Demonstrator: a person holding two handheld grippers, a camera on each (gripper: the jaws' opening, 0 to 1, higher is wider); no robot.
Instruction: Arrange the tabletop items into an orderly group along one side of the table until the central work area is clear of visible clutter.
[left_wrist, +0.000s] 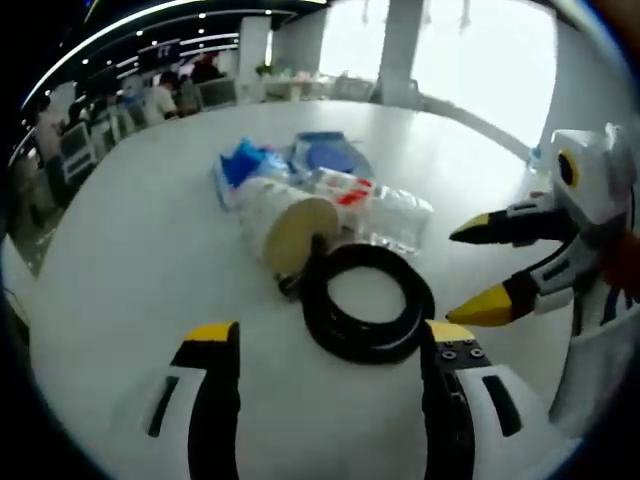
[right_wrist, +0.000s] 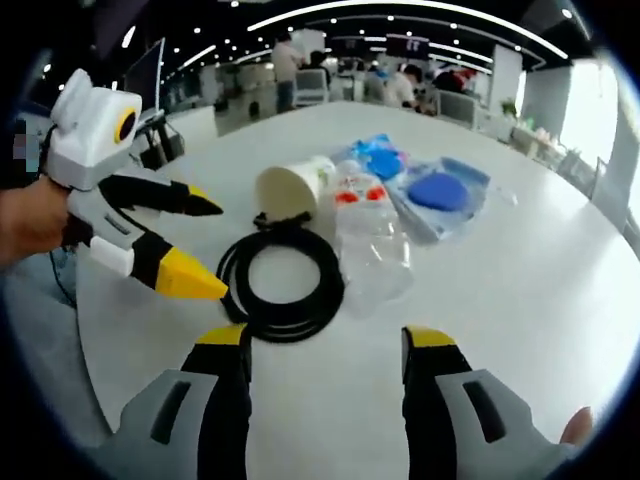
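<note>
White tabletop (left_wrist: 120, 250) stretches ahead in my left gripper view, and my left gripper (left_wrist: 330, 335) hangs just above it with its yellow-tipped jaws spread wide, holding nothing. Between and just beyond those jaws lies a coiled black cable (left_wrist: 366, 302). Touching the coil's far side is a paper cup (left_wrist: 283, 224) tipped on its side, its open mouth turned toward me. Beside the cup lies a clear plastic bottle (left_wrist: 385, 210) with a red-and-white label, also on its side. Behind both sit a blue packet (left_wrist: 245, 160) and a clear bag with something blue inside (left_wrist: 330, 152). All of it clusters near the middle of the tabletop. From the right my right gripper (left_wrist: 482, 270) comes in, jaws apart and empty, tips pointing at the coil but clear of it. Far back, people sit at desks.

In my right gripper view the same cluster appears from the other side. My right gripper (right_wrist: 325, 340) has its jaws wide apart with nothing between them, the cable (right_wrist: 285, 280) just beyond the tips. Here the cup (right_wrist: 290, 188) shows its closed base, and the bottle (right_wrist: 370, 245) shows two red caps at its far end. The bag (right_wrist: 440, 195) reveals a round blue object, with the blue packet (right_wrist: 375, 158) next to it. My left gripper (right_wrist: 205, 250) enters from the left, open, held by my hand (right_wrist: 30, 220).
</note>
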